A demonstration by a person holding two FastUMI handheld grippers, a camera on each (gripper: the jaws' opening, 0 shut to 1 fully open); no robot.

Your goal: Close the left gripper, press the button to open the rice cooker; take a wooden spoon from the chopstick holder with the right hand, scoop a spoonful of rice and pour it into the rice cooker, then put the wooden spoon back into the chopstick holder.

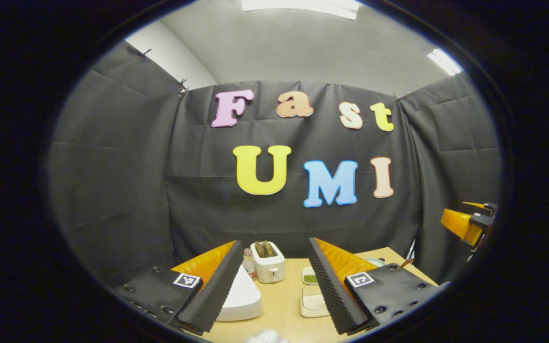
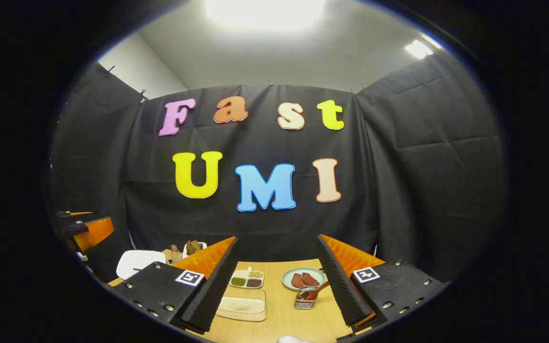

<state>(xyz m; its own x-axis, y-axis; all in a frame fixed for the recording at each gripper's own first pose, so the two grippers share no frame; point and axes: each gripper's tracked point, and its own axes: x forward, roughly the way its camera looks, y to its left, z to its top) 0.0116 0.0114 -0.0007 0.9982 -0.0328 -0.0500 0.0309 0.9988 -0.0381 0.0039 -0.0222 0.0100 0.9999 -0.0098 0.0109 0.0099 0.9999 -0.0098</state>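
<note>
The white rice cooker sits low on the wooden table with its lid down, partly behind one finger of my left gripper, which hovers above it, open and empty. The cooker also appears at the left of the right gripper view. A wire chopstick holder stands just ahead of my right gripper, with a wooden spoon handle leaning out of it. The right gripper is open, holds nothing and is raised above the table. Each gripper shows at the other view's edge: right gripper, left gripper.
A toaster and a small bottle stand at the back by the wall. A cream tray, a divided dish of grains and a plate with red-brown pieces lie mid-table. Something white lies at the near edge.
</note>
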